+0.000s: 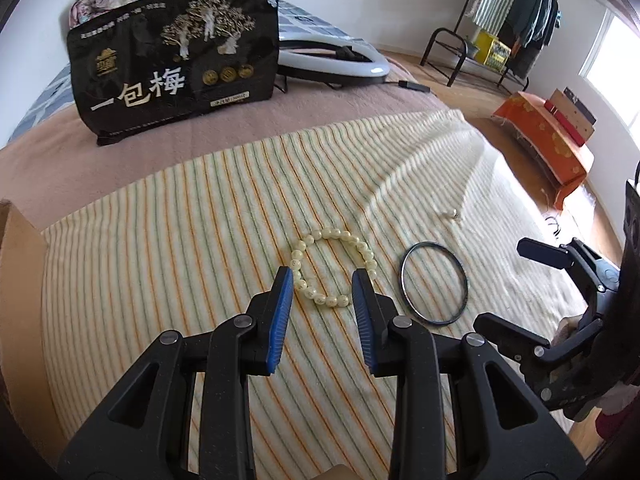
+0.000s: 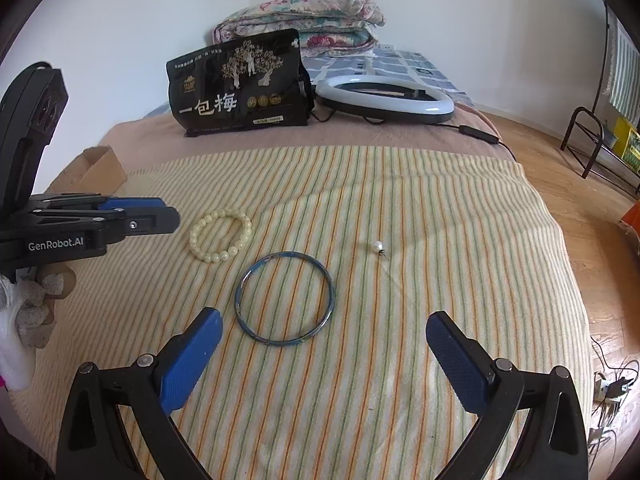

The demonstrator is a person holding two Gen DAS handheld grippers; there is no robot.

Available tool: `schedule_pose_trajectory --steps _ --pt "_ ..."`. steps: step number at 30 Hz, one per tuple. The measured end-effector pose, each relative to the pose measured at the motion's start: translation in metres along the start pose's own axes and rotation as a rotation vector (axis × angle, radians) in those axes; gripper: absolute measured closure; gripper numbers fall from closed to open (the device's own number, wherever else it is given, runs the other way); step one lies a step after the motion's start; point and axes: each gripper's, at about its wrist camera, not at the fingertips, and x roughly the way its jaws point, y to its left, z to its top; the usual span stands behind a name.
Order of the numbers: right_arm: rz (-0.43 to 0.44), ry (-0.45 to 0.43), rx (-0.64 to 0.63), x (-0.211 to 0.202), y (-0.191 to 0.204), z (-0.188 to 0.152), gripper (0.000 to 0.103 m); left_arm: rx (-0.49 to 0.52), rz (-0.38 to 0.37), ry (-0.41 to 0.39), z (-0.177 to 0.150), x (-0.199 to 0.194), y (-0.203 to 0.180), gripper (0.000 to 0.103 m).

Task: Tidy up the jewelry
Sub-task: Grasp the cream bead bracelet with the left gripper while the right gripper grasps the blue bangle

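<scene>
Nothing looks organized yet: all 3 pieces lie loose mid-blanket. The left gripper (parted, empty) straddles the bead bracelet; the right gripper gapes wide near the blue bangle, the pearl earring toward the right edge.

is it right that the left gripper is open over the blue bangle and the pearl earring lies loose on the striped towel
Not quite: the left gripper is open over the bead bracelet, not the blue bangle beside it, as the left wrist view shows. The pearl earring does lie loose on the striped towel.
</scene>
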Motion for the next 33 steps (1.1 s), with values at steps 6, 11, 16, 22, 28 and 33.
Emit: schedule_pose_trajectory --steps 6,11,16,22,28,33 --pt "0.006 0.008 -0.026 0.016 0.005 -0.001 0.000 -0.007 0.041 0.026 0.004 0.019 0.002 0.071" --pt "0.013 0.020 -0.045 0.028 0.009 0.001 0.000 -0.028 0.046 0.047 0.005 0.034 0.009 0.071" --pt "0.014 0.034 -0.066 0.037 0.015 0.003 0.000 -0.035 0.044 0.050 0.006 0.042 0.010 0.071" --pt "-0.011 0.064 -0.113 0.048 0.026 0.007 0.000 0.001 0.072 0.038 0.005 0.045 0.006 0.076" --pt "-0.032 0.081 -0.121 0.053 0.028 0.006 0.003 0.008 0.084 0.032 0.006 0.047 0.009 0.095" --pt "-0.012 0.077 -0.123 0.050 0.028 0.005 0.019 0.009 0.095 0.024 0.005 0.044 0.009 0.097"
